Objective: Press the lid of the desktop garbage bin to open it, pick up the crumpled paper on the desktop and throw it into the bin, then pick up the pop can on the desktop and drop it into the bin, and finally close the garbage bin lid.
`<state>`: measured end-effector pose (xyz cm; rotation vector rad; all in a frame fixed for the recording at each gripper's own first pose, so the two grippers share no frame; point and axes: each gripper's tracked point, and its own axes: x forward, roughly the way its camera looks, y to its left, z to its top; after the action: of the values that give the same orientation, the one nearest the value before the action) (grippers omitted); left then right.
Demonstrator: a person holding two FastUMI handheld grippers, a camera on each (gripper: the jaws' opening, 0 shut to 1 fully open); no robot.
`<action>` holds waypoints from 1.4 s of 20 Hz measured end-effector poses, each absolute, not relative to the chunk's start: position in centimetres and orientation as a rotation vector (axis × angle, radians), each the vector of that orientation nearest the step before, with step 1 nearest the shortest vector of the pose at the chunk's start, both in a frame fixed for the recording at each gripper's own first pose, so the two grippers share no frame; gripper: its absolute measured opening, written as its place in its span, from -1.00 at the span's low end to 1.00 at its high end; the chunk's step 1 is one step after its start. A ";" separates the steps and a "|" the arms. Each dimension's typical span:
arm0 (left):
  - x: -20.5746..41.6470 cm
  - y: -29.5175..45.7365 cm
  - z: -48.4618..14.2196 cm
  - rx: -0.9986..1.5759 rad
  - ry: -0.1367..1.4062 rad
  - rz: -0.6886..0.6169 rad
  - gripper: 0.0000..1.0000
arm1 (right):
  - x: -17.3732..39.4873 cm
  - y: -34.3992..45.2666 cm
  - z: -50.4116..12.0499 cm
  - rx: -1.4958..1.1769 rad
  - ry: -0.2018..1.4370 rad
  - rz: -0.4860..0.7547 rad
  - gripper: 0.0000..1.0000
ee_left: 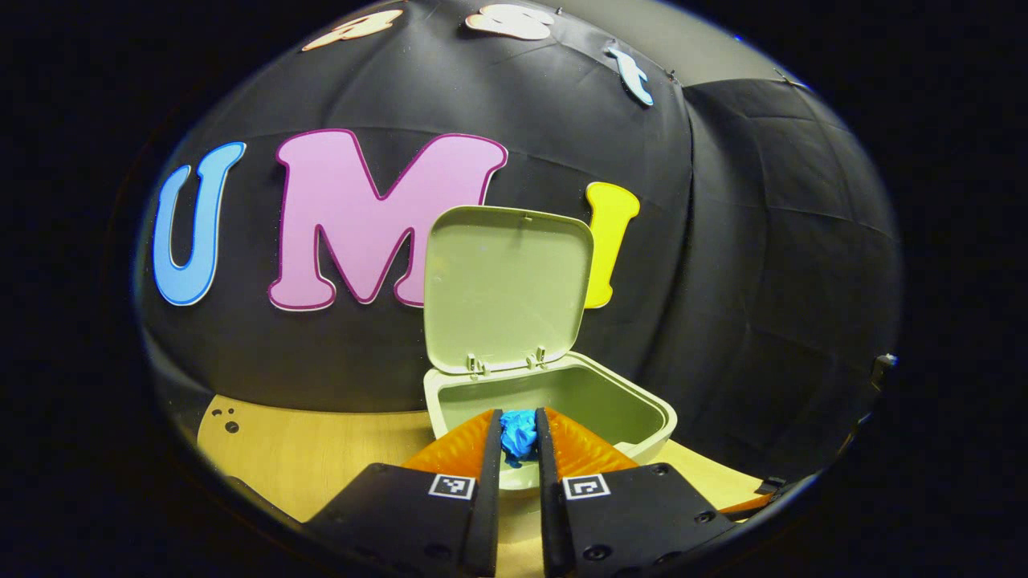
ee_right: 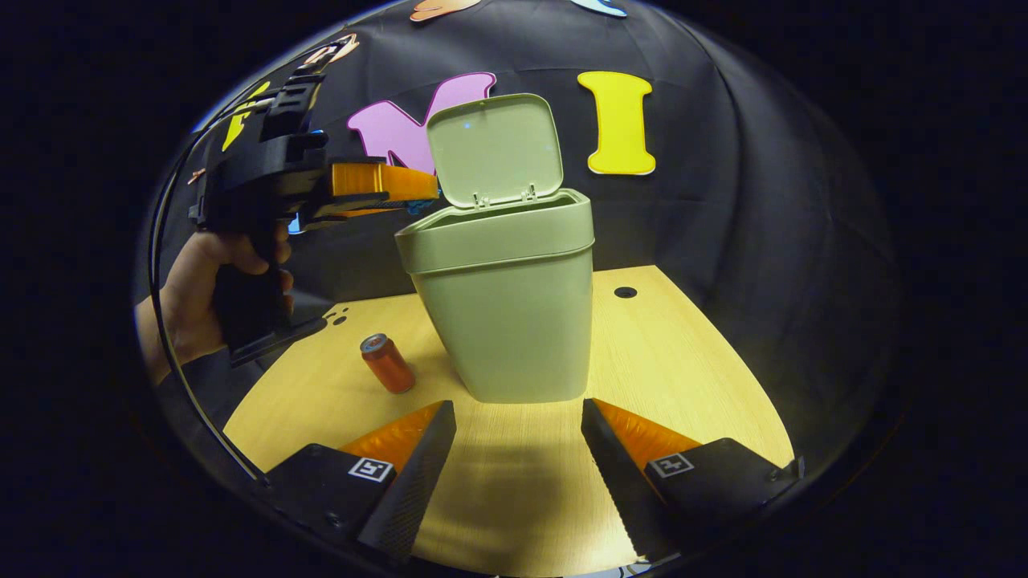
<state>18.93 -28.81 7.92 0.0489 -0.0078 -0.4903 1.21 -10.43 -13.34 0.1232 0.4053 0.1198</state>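
A pale green bin [ee_right: 506, 313] stands on the wooden table with its lid [ee_right: 494, 148] raised upright. In the left gripper view my left gripper [ee_left: 520, 437] is shut on a blue crumpled paper [ee_left: 519, 433], held above the near rim of the open bin [ee_left: 554, 401]. The right gripper view has that gripper [ee_right: 426, 193] high at the bin's left rim, held by a hand [ee_right: 189, 297]. A red pop can [ee_right: 387, 364] stands on the table left of the bin. My right gripper [ee_right: 518, 449] is open, low in front of the bin, with nothing between its fingers.
The light wooden table [ee_right: 691, 369] runs to the black cloth wall behind the bin. A round hole [ee_right: 625, 292] sits in the tabletop right of the bin, and small holes [ee_right: 337, 315] lie at the far left.
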 end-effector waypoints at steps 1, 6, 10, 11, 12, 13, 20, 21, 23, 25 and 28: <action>19.3 -28.9 7.8 0.045 -0.001 -0.489 -0.49 | 1.2 -10.5 -13.5 0.124 0.408 0.119 0.98; 20.2 -29.3 6.9 0.055 0.029 -0.500 -0.41 | 1.3 -10.9 -13.5 0.124 0.414 0.110 0.98; 20.5 -28.5 6.5 0.062 0.036 -0.477 0.49 | 1.3 -10.4 -13.8 0.113 0.423 0.127 0.98; 20.5 -28.2 6.7 0.060 0.028 -0.477 0.86 | 1.3 -10.1 -13.9 0.110 0.428 0.136 0.98; 20.4 -27.6 7.1 0.060 0.011 -0.460 0.96 | 1.3 -10.1 -14.1 0.105 0.432 0.141 0.98; 20.2 -26.6 7.4 0.059 -0.004 -0.439 0.94 | 1.5 -10.1 -14.2 0.102 0.435 0.147 0.98; 18.0 -15.7 5.6 0.030 -0.013 -0.223 0.94 | 2.3 -7.5 -14.7 0.081 0.443 0.204 0.98; 17.3 -13.9 4.6 0.032 0.004 -0.188 0.94 | 2.3 -6.9 -14.7 0.066 0.441 0.217 0.99; 15.5 -10.7 2.9 0.032 0.041 -0.130 0.95 | 2.6 -5.3 -15.0 0.046 0.452 0.248 0.98; 13.6 -7.4 1.9 0.034 0.059 -0.071 0.95 | 2.8 -3.7 -15.2 0.055 0.473 0.269 0.98; 10.6 -3.1 0.5 0.054 0.085 -0.005 0.95 | 3.8 -1.6 -15.1 0.055 0.489 0.287 0.99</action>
<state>10.56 -3.14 0.51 0.0543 0.0855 -0.0055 3.79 -1.59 -15.07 0.0548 0.4886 0.2874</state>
